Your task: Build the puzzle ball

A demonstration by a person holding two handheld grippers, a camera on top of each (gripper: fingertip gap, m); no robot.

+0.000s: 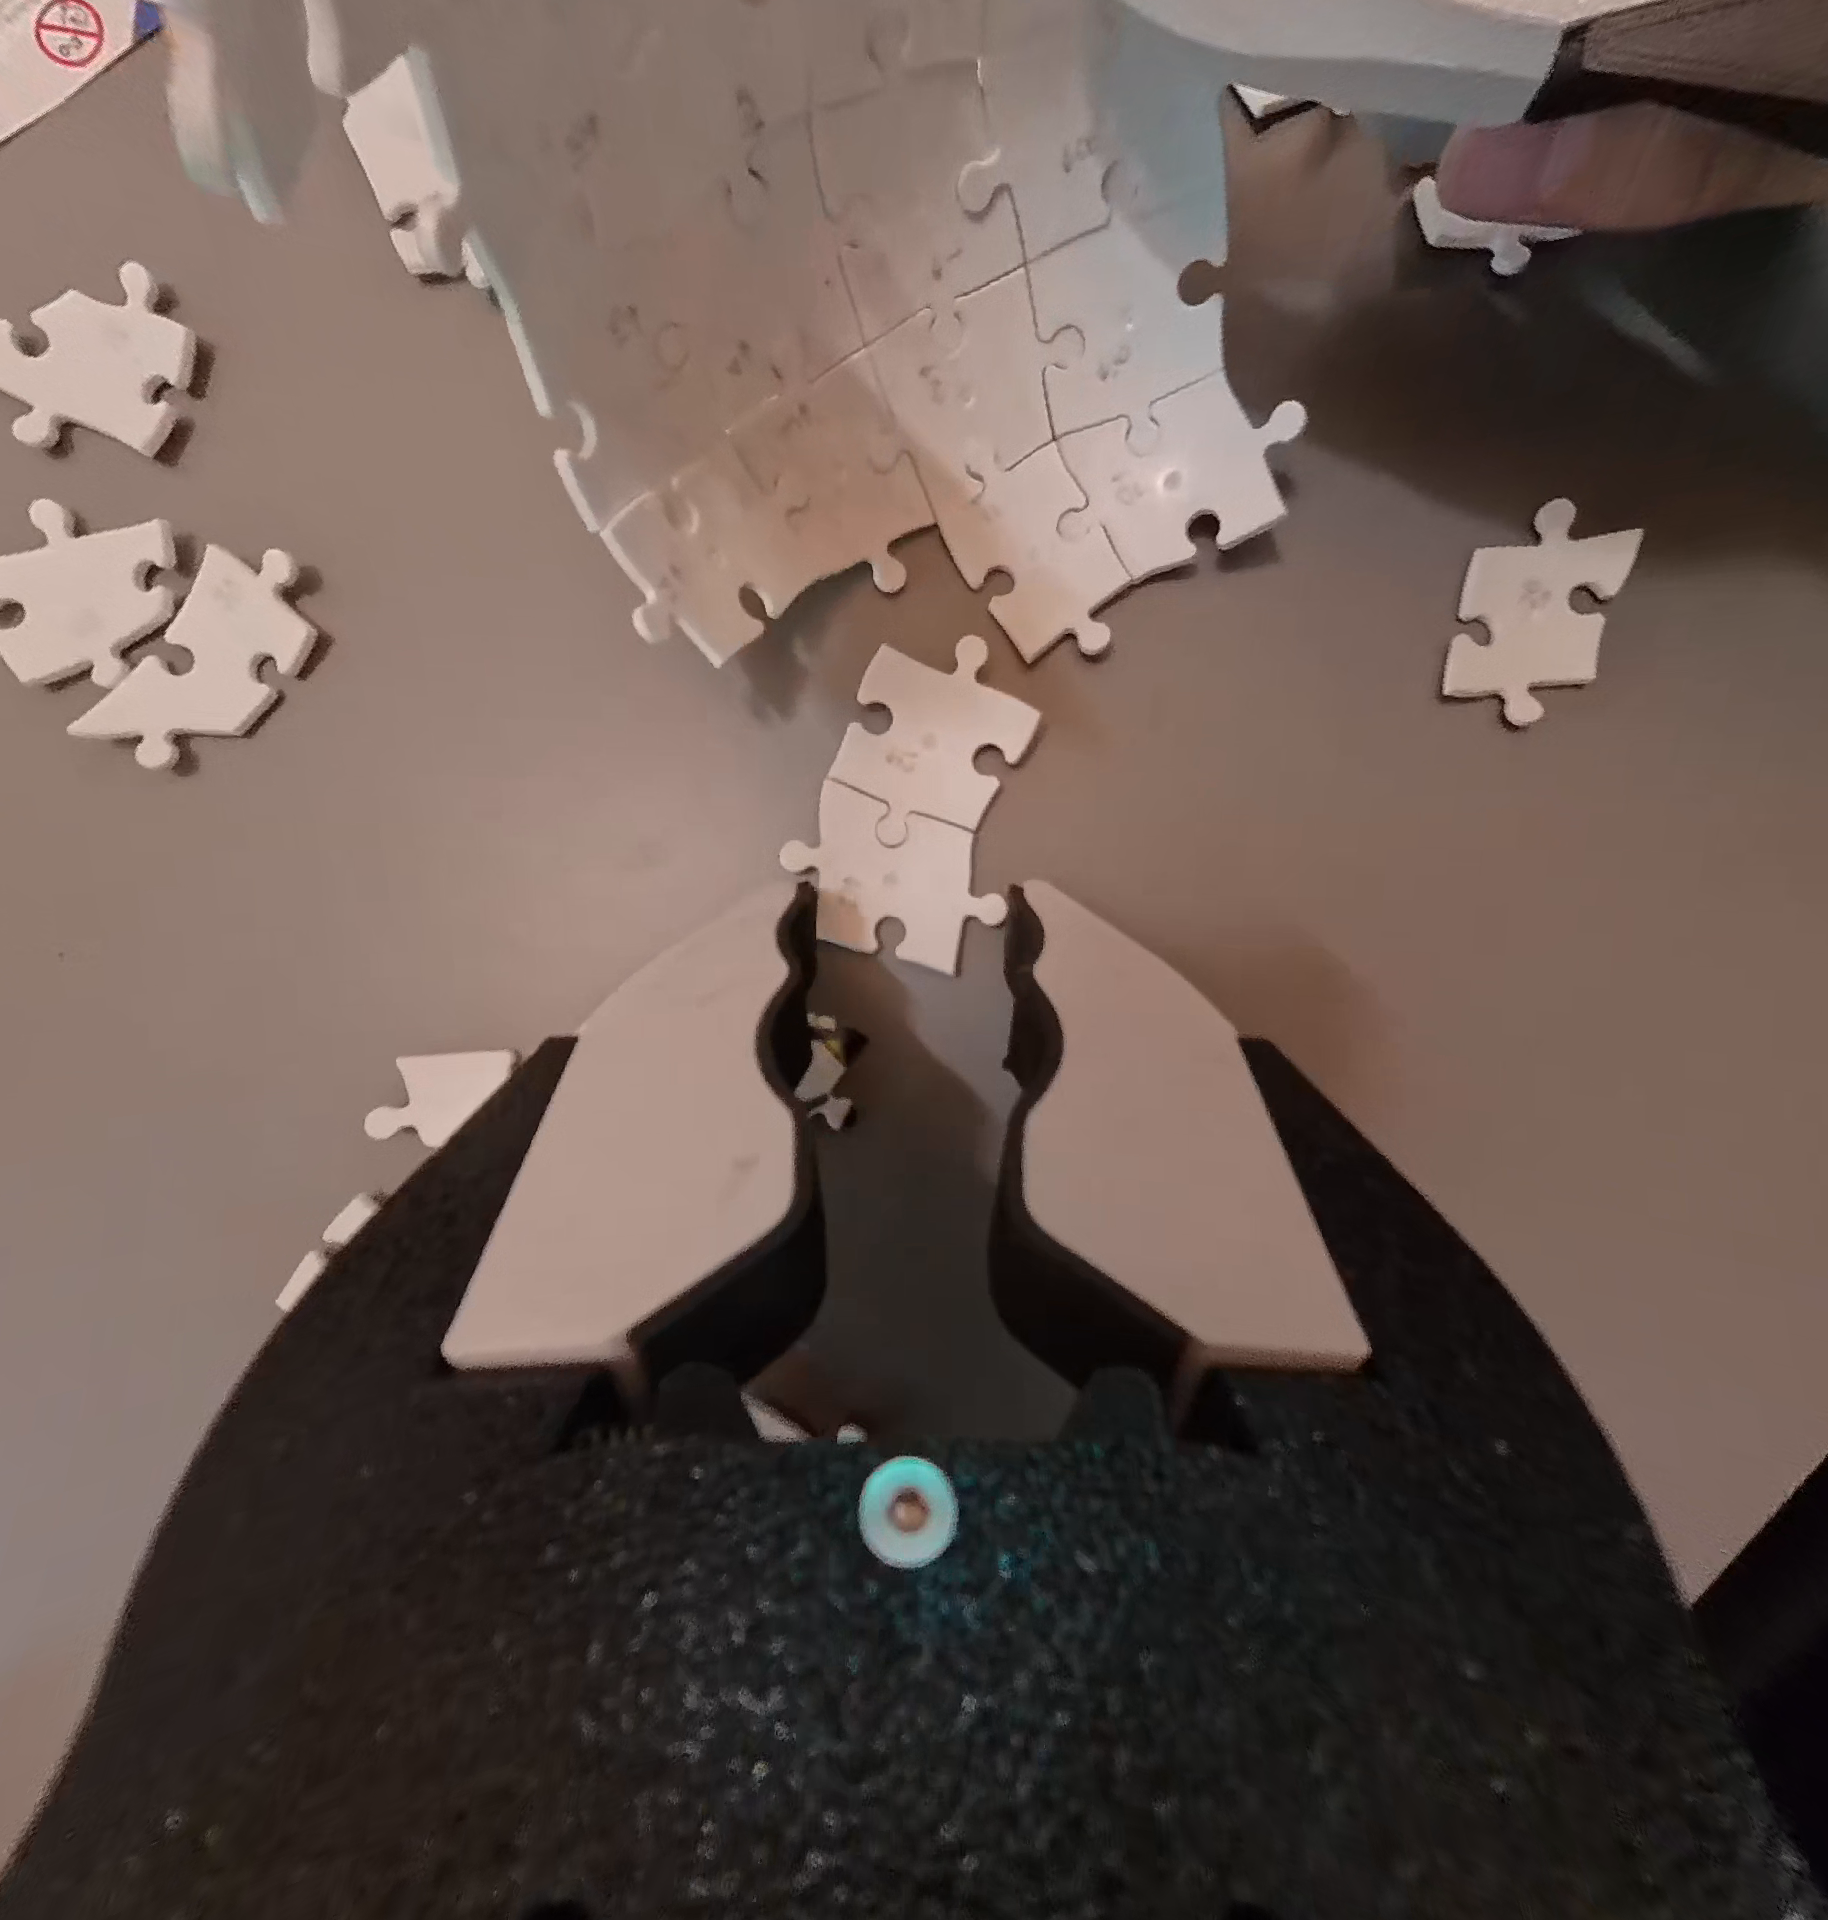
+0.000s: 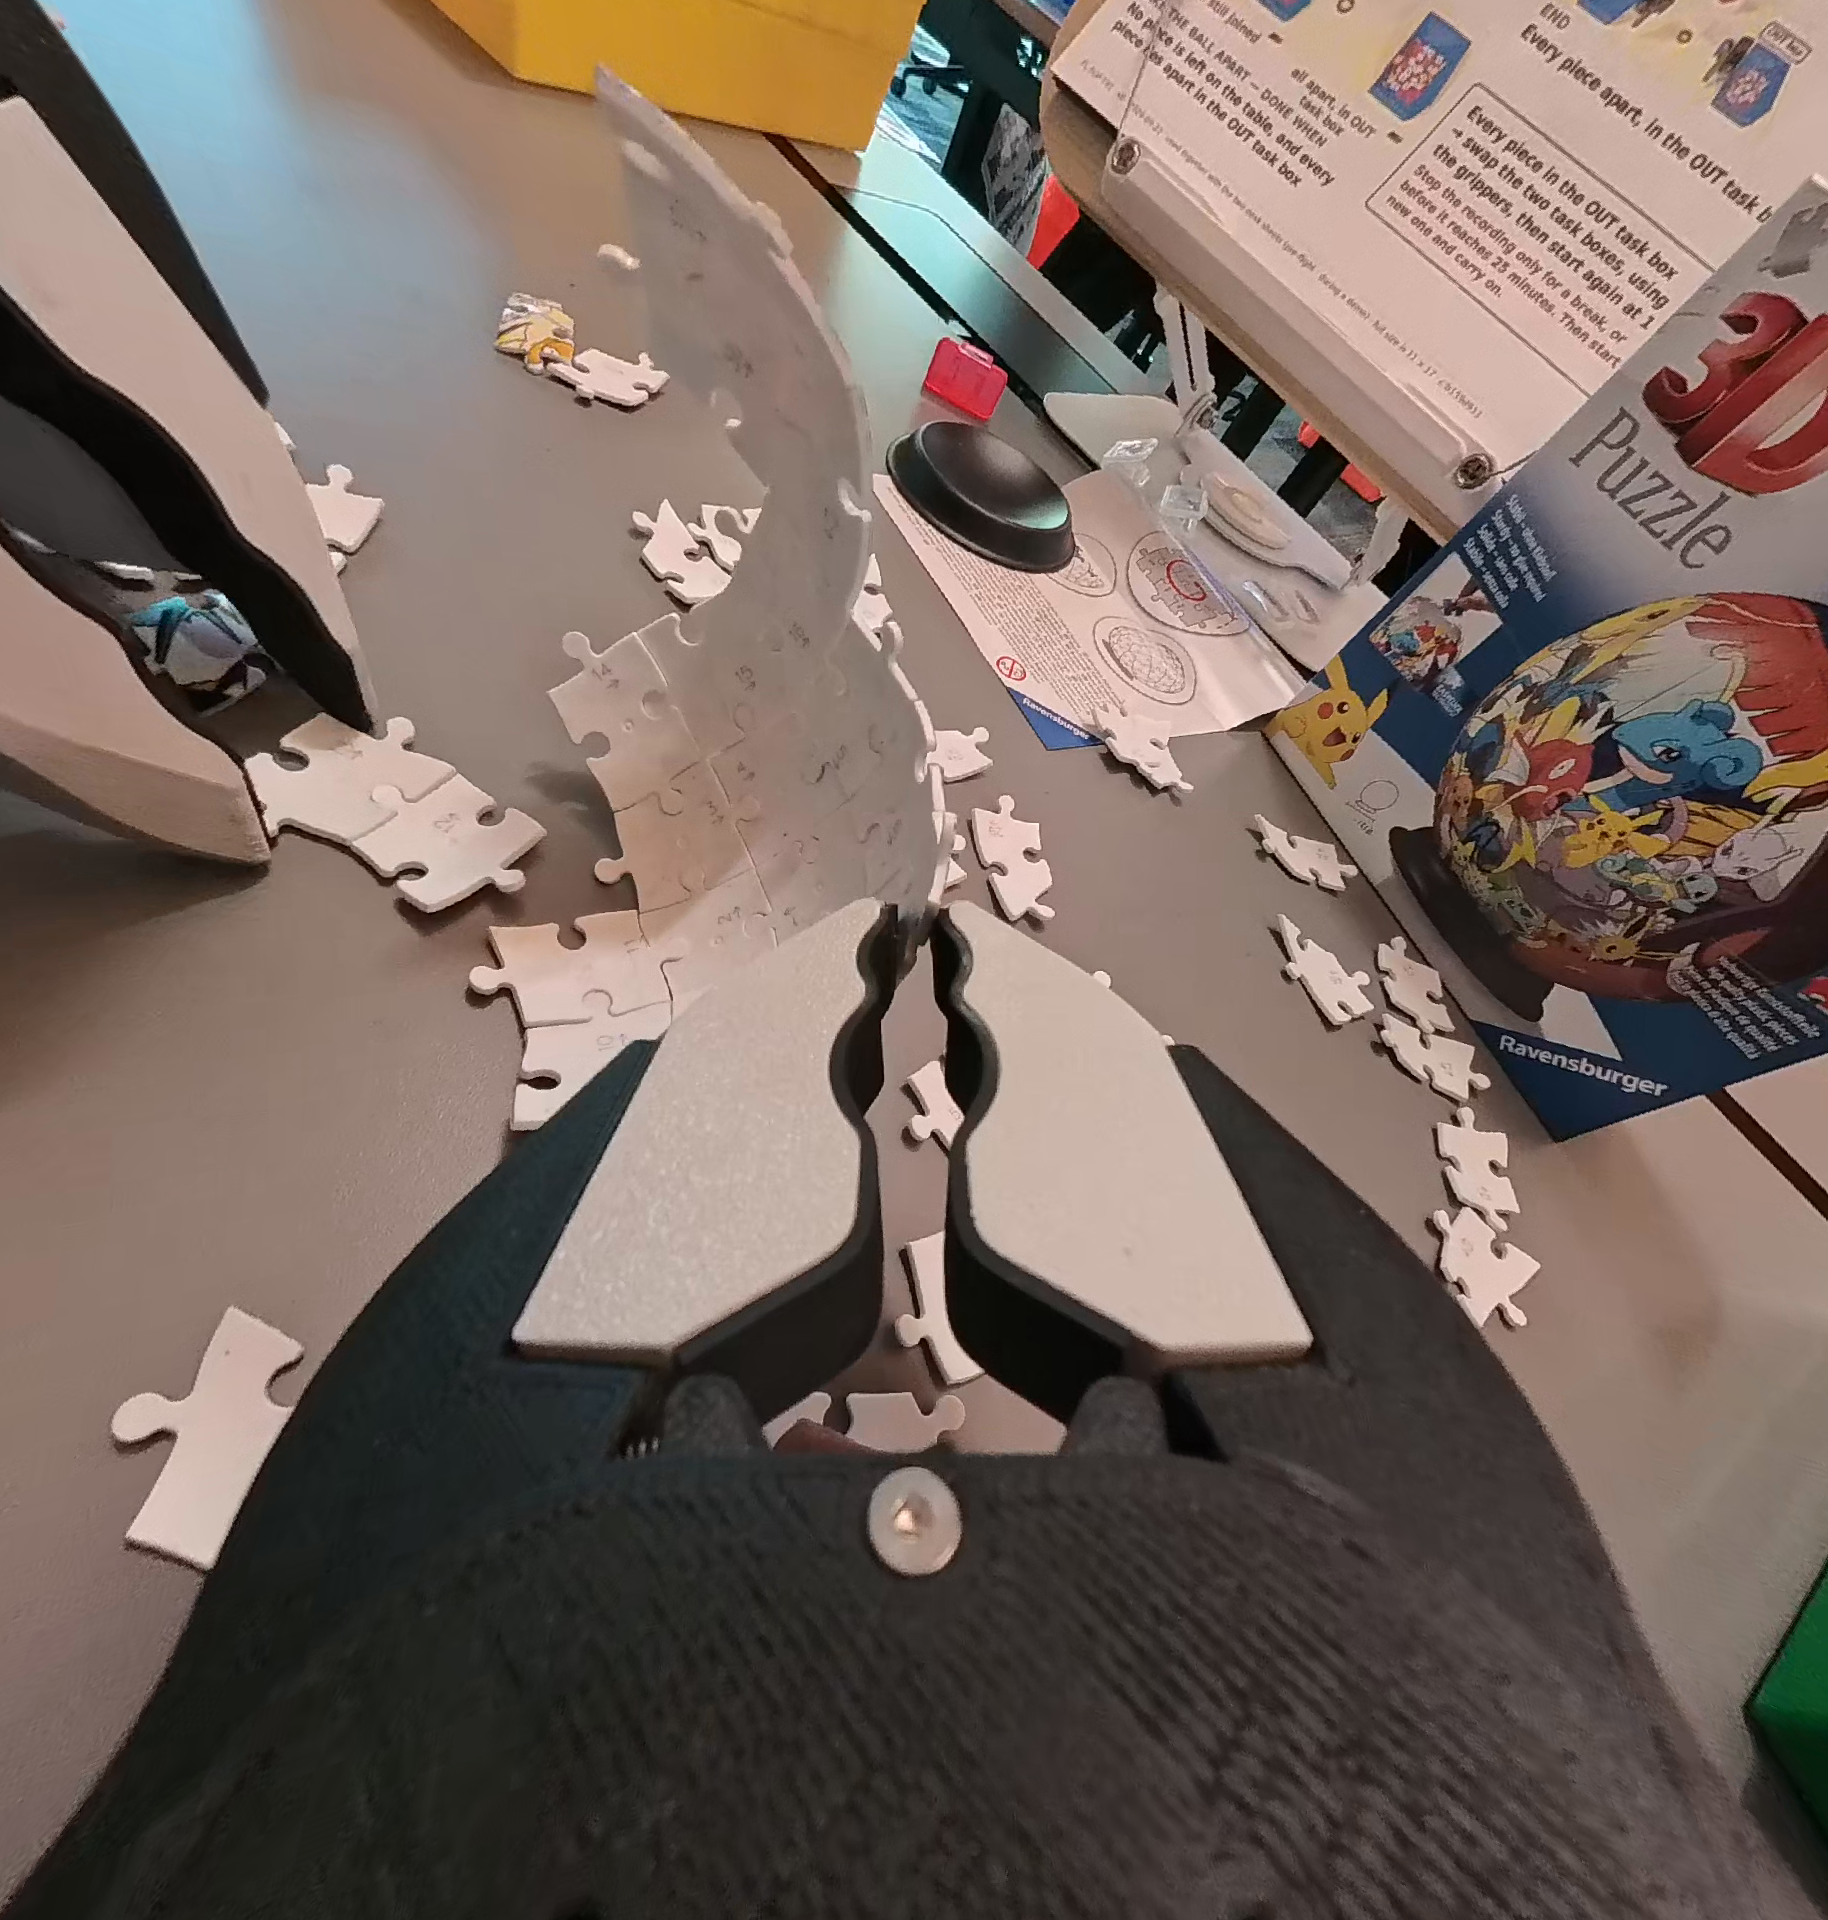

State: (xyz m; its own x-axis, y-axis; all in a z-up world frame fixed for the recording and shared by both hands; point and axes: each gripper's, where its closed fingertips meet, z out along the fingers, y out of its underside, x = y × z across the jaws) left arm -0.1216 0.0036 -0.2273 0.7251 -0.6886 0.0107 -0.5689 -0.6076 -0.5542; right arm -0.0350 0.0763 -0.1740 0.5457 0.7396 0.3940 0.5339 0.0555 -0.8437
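Left wrist view shows the left gripper [image 1: 910, 914] part open, its tips at either side of the near end of a joined two-piece strip [image 1: 915, 821] lying flat on the grey table [image 1: 1305, 987], long axis pointing ahead toward the curved shell section [image 1: 920, 343]. Whether the tips touch the strip cannot be told. The right gripper [image 2: 915, 940] is nearly closed on the shell's lower edge, holding it upright just beyond the strip; loose pieces [image 1: 110, 613] lie either side, none between.

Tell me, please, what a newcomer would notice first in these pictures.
First, the curved shell of joined white pieces rising from the grey table, with the right gripper closed on its lower edge. Left of it, the left gripper is open around a joined pair. The colourful puzzle box stands right.
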